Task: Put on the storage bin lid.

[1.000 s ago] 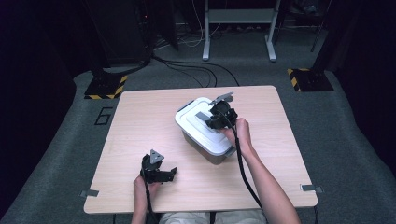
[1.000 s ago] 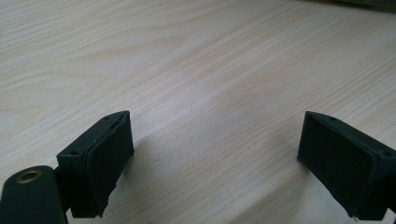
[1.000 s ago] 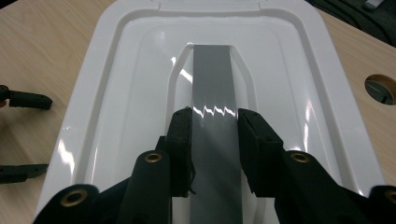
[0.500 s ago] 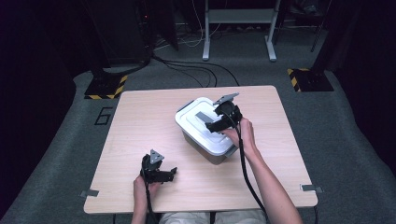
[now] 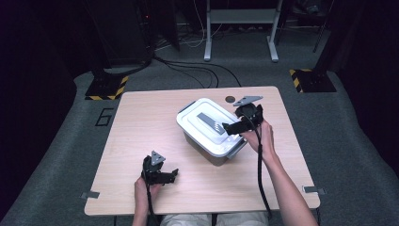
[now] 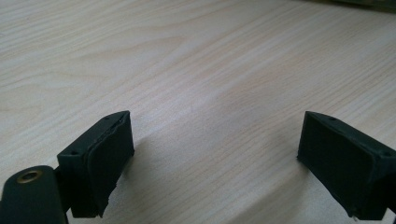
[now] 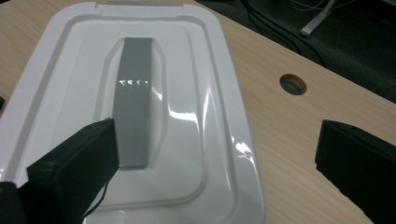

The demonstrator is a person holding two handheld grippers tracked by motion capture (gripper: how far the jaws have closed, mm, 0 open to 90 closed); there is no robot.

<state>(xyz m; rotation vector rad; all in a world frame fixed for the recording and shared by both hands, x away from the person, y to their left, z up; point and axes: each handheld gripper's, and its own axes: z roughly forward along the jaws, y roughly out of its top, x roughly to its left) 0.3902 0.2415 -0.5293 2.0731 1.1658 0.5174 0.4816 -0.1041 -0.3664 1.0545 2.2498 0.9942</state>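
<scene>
A white plastic box [image 5: 200, 136] with a shut lid [image 7: 187, 116] stands at the middle of the wooden table [image 5: 141, 122]. A flat grey handle [image 7: 133, 116] lies in the lid's recess. My right gripper [image 5: 231, 127] hovers over the box's right edge and points left across the lid. Its jaws have just been opening and now stand wide, and in the right gripper view [image 7: 224, 163] the lid's corner lies below the gap with no pad pressing on it. My left gripper [image 5: 172, 175] rests low over bare wood near the front left, open, with nothing between its pads [image 6: 105, 158].
A round cable hole [image 5: 229, 99] sits in the table behind the box. Beyond the table are dark carpet, floor cables [image 5: 188, 70], a metal stand [image 5: 240, 28] and two yellow-striped bases [image 5: 106, 87].
The right gripper has drawn back to the right, from over the lid's handle to the box's right edge, and its jaws have opened wide. The left gripper has kept still.
</scene>
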